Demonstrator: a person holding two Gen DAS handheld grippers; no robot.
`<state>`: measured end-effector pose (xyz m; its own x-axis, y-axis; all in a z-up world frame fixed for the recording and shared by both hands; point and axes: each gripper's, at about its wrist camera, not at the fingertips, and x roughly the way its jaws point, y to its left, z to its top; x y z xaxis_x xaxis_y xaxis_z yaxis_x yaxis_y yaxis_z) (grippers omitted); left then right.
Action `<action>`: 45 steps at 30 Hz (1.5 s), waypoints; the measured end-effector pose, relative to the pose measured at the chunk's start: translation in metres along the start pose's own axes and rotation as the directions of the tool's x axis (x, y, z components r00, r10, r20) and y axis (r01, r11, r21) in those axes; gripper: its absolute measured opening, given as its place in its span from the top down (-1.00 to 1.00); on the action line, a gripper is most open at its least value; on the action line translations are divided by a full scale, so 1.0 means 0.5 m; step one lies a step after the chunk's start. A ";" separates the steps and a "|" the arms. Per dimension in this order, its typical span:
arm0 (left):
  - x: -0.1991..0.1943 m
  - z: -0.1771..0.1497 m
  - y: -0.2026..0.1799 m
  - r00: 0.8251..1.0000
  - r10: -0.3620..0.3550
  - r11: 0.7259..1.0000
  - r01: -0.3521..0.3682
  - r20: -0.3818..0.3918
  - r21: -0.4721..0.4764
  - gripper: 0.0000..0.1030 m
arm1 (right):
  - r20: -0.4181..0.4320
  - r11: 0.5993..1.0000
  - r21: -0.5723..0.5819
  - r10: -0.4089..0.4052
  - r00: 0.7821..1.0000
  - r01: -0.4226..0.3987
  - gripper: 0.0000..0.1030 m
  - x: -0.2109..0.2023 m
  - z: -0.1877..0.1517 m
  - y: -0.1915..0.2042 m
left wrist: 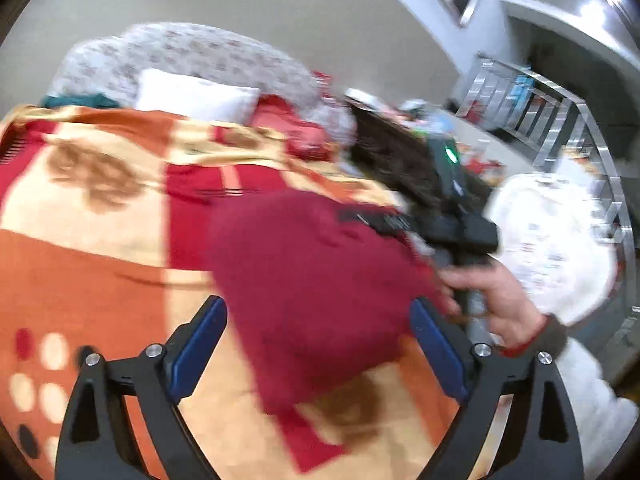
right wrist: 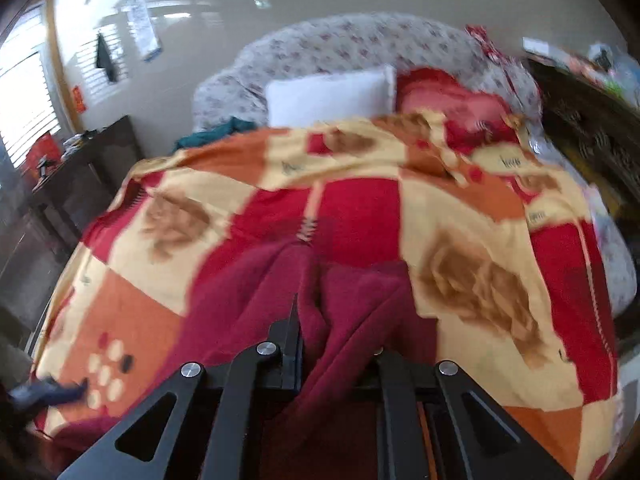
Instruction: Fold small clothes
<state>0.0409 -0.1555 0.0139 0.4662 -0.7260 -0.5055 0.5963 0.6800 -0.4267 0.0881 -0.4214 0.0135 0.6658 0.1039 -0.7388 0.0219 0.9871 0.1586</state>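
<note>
1 dark red fleece garment (left wrist: pixel 320 280) lies on the bed's patterned blanket (left wrist: pixel 100 248), right ahead of the left hand-held gripper (left wrist: pixel 318 344). That left hand-held gripper is released, its 2 blue pads (left wrist: pixel 198 344) spread wide with the garment's near corner lying between them, neither pad pressing on it. To its right, the right hand (left wrist: pixel 496 300) carries the right hand-held gripper (left wrist: pixel 384 220), which reaches over the garment's far right edge.

In the right wrist view, the right hand-held gripper (right wrist: pixel 336 320) is clenched on a bunched fold of the red cloth (right wrist: pixel 312 300), which rises between its 2 black fingers (right wrist: pixel 290 332) and spills down both sides. The picture is blurred, so the exact seam cannot be made out.

Beyond both hand-held grippers: 1 white pillow (right wrist: pixel 328 96), 1 red pillow (right wrist: pixel 448 100), 1 teal cloth (right wrist: pixel 216 132) and 1 floral headboard (right wrist: pixel 340 44). Open blanket stretches to the left of the garment and ahead of it. The bed's left edge drops toward a dark side cabinet (right wrist: pixel 80 176); on the right, the blanket edge falls away close beside the right hand-held gripper.
</note>
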 end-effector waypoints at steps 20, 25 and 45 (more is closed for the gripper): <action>0.209 -0.131 -0.091 0.965 0.111 0.974 -0.058 -0.239 0.219 -0.94 | 0.014 0.990 0.083 -0.119 0.993 0.118 0.67 0.026 -0.038 -0.039; 0.188 -0.152 -0.096 0.962 0.126 0.952 -0.048 -0.242 0.303 -0.94 | 0.142 0.967 0.239 0.050 0.989 -0.083 0.37 -0.075 -0.070 -0.102; 0.195 -0.127 -0.084 0.967 0.071 0.982 -0.024 -0.244 0.190 -0.94 | 0.139 0.981 0.170 0.074 0.988 -0.097 0.86 -0.070 -0.082 -0.034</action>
<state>0.0197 -0.2484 -0.0651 0.3339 -0.6288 -0.7022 0.6978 0.6657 -0.2643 0.0339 -0.4366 0.0099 0.7629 0.1585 -0.6268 0.0833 0.9373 0.3383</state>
